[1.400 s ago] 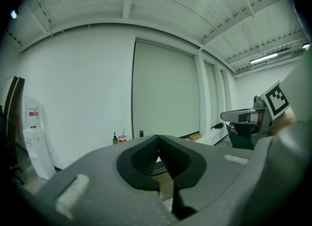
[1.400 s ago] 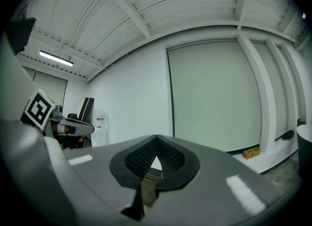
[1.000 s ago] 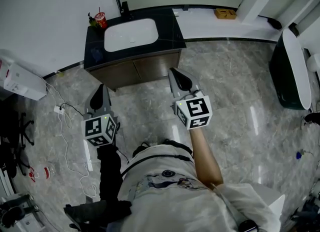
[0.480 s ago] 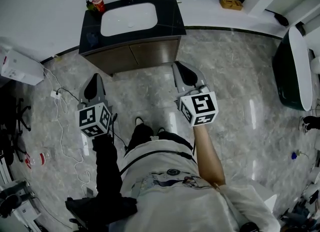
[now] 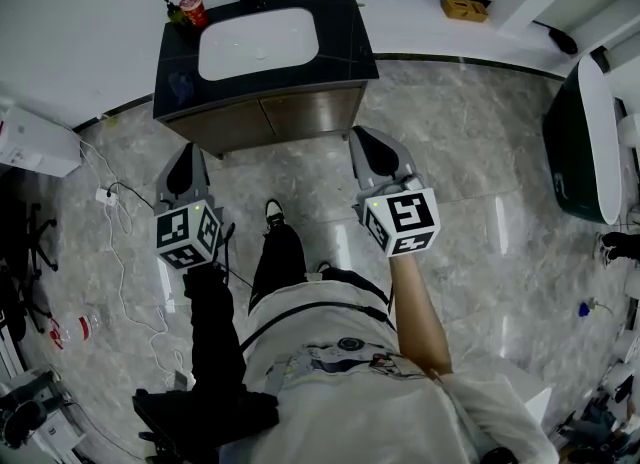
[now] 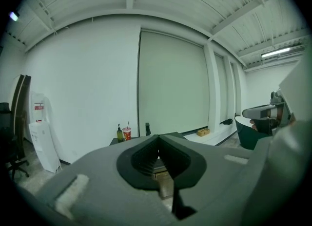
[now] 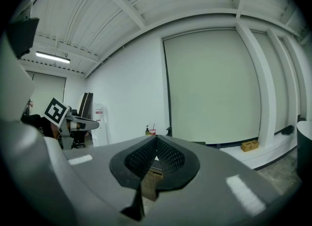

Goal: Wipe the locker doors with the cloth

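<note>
A black-topped table (image 5: 340, 42) with 2 brown doors (image 5: 310, 115) on its front stood at 12 o'clock from the person, against a white wall. A white basin (image 5: 258, 42) was sunk into its top, and a red cup (image 5: 192, 10) with a straw was set at the far corner, at 11 o'clock from the basin, just beside a dark bottle.

The left gripper (image 5: 185, 157) was held at 11 o'clock from the person's body, over the grey marble floor (image 5: 470, 152), short of the doors and not touching them. Its jaws were pressed fully together, with nothing between them.

The right gripper (image 5: 366, 144) was held at 1 o'clock, near the right corner of the table and also apart from the doors. Its jaws were likewise brought together and nothing was gripped.

Both grippers were pointed at the table. A shoe (image 5: 274, 214) was seen on the floor between them. A white cable (image 5: 130, 252) was trailed across the floor at 9 o'clock, and a small brown box (image 5: 467, 7) was set on a white ledge at 1 o'clock.
</note>
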`<act>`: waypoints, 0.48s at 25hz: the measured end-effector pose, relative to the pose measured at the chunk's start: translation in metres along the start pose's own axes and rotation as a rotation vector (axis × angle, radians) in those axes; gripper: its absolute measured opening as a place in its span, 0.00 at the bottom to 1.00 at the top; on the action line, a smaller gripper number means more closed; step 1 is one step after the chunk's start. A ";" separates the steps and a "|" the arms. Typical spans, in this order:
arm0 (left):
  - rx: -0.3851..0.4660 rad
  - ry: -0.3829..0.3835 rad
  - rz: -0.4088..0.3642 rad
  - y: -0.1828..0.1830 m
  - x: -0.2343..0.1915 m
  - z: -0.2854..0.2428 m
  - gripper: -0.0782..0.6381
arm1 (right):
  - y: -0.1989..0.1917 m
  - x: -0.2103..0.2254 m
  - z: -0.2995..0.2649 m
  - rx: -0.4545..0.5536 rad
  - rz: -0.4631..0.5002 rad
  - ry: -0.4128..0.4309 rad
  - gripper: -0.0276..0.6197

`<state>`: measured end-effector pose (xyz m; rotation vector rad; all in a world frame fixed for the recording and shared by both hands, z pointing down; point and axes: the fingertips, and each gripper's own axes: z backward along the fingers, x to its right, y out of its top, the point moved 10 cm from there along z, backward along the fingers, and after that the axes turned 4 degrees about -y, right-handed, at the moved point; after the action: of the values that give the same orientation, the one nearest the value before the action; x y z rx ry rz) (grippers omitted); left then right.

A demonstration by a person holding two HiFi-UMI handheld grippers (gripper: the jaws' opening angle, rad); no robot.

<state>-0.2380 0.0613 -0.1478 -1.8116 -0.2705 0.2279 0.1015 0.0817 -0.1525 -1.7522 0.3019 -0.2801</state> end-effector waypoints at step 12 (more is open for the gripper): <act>-0.076 -0.065 0.026 0.002 -0.107 -0.130 0.11 | 0.031 0.002 -0.151 -0.031 0.001 -0.078 0.05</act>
<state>-0.3013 -0.0914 -0.1157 -1.8856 -0.3053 0.2984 0.0489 -0.0636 -0.1532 -1.7887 0.2524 -0.2068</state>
